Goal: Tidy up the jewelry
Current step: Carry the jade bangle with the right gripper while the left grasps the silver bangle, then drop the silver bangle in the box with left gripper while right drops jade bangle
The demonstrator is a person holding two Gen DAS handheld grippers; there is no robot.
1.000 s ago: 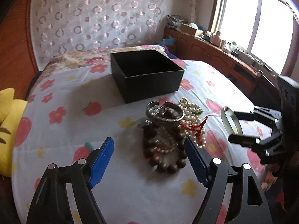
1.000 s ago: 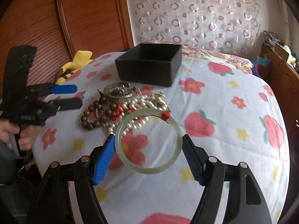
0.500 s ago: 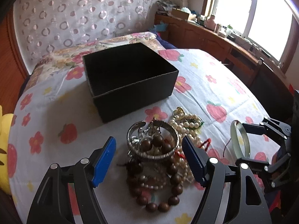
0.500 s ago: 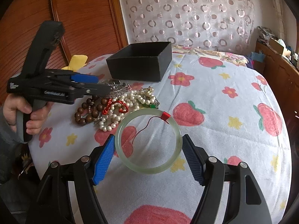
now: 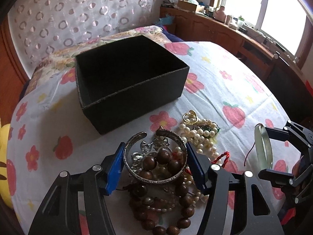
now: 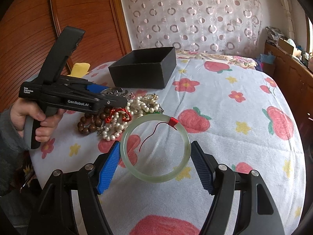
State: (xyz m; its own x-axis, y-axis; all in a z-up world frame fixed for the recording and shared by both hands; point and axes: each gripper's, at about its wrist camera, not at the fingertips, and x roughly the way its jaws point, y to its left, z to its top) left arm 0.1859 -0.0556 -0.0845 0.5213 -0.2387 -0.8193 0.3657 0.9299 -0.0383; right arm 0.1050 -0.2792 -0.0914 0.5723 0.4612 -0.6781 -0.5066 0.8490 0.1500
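Observation:
My left gripper (image 5: 154, 168) is shut on a silver cuff bangle (image 5: 154, 179) at the top of a jewelry pile: brown wooden beads (image 5: 183, 195), pearls (image 5: 203, 135) and a gold ring (image 5: 190, 116). My right gripper (image 6: 155, 163) is shut on a pale green jade bangle (image 6: 156, 178) with a red thread, held above the bed; it also shows in the left wrist view (image 5: 264, 146). An open, empty black box (image 5: 133, 96) stands just beyond the pile. The left gripper also shows in the right wrist view (image 6: 117, 98), over the pile (image 6: 117, 121).
Everything lies on a bed (image 6: 225, 117) with a white strawberry-and-flower sheet. A wooden headboard (image 6: 78, 19) and a yellow pillow (image 6: 80, 68) are at the left. A wooden cabinet (image 5: 225, 33) with clutter runs under the window at the right.
My left gripper has moved forward over the pile and closed on the silver cuff. My right gripper holds the jade bangle as before, nearly still.

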